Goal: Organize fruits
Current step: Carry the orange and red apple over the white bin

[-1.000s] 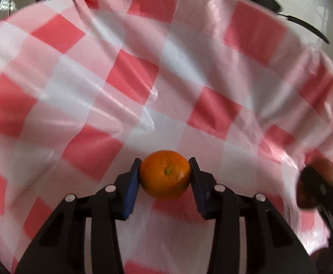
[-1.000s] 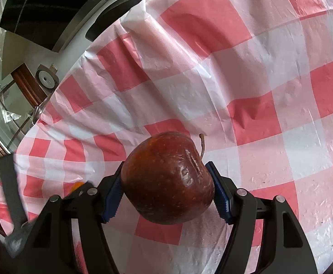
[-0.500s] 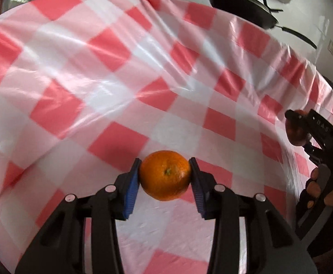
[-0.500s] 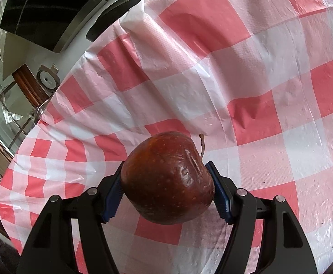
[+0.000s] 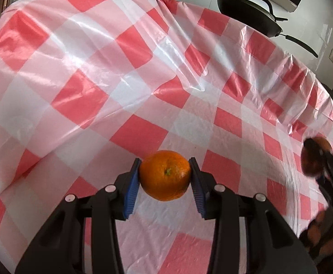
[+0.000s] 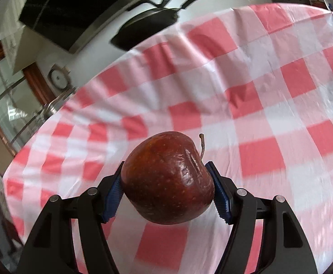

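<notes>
Left tool [image 5: 165, 178] clamps the orange [image 5: 165, 175], right tool [image 6: 166, 182] the apple [image 6: 167, 178], both aloft over the checked desk [image 5: 143, 91]; right view, steady a moment ago, now blurs and tilts up: carrying begun, no container in sight.

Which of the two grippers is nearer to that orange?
Left. The left gripper clamps the orange between its pads. The right gripper, holding an apple, is off to the side.

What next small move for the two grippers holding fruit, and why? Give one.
Probably carry both fruits on, gripped, without opening. The left gripper clamps the orange and the right gripper clamps the apple above the checked tablecloth; no bowl or tray shows in either view to set them in.
</notes>
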Motion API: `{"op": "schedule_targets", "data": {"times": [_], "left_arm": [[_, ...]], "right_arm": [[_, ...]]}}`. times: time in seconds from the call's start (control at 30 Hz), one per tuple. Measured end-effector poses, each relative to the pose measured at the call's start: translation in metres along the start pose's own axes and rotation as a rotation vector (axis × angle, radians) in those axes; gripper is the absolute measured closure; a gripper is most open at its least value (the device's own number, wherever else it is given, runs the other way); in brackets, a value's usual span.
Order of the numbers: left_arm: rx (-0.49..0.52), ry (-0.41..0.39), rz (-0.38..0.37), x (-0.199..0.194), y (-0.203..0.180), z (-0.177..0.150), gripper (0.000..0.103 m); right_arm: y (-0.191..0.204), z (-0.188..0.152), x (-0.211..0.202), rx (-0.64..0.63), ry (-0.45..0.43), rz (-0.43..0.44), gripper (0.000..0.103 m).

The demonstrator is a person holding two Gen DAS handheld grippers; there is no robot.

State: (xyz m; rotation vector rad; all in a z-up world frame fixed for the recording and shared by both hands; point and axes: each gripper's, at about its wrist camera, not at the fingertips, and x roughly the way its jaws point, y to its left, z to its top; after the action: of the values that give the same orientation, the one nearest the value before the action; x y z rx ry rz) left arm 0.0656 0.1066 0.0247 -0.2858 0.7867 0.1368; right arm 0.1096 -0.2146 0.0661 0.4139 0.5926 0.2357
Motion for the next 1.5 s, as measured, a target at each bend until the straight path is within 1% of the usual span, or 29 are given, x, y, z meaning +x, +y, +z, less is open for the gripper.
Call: {"op": "schedule_targets", "data": {"times": [0.17,0.33,0.5,0.6,0.67,0.77,0.87,1.2,1.37,1.43,1.5], "left_arm": [[-0.003,-0.021,0.004,-0.020,0.009,-0.015,0.061],[-0.024,-0.076,0.008,-0.058,0.025,-0.031,0.061],[-0.002,-0.091,0.022,-0.097,0.048,-0.059,0.061],[0.028,-0.118,0.056,-0.123,0.063,-0.072,0.061],[0.040,-0.125,0.075,-0.136,0.074,-0.079,0.061],[0.028,-0.121,0.104,-0.153,0.101,-0.094,0.061],[0.019,-0.115,0.140,-0.162,0.124,-0.104,0.061],[-0.077,-0.081,0.232,-0.192,0.212,-0.144,0.061],[-0.140,-0.065,0.261,-0.202,0.256,-0.165,0.060],[-0.164,-0.048,0.287,-0.206,0.273,-0.174,0.060],[-0.224,-0.033,0.257,-0.215,0.294,-0.185,0.060]], "right_arm": [[0.026,-0.029,-0.039,-0.018,0.026,0.071,0.036],[0.056,-0.066,-0.082,-0.063,0.073,0.134,0.036],[0.091,-0.101,-0.121,-0.150,0.109,0.192,0.036],[0.114,-0.115,-0.138,-0.210,0.118,0.223,0.036],[0.127,-0.122,-0.145,-0.244,0.130,0.247,0.036],[0.149,-0.135,-0.157,-0.303,0.140,0.277,0.036],[0.167,-0.147,-0.164,-0.353,0.156,0.301,0.036],[0.230,-0.203,-0.171,-0.545,0.252,0.373,0.036],[0.270,-0.250,-0.177,-0.696,0.325,0.451,0.036],[0.287,-0.272,-0.179,-0.762,0.359,0.481,0.036],[0.301,-0.292,-0.182,-0.816,0.397,0.514,0.036]]}}
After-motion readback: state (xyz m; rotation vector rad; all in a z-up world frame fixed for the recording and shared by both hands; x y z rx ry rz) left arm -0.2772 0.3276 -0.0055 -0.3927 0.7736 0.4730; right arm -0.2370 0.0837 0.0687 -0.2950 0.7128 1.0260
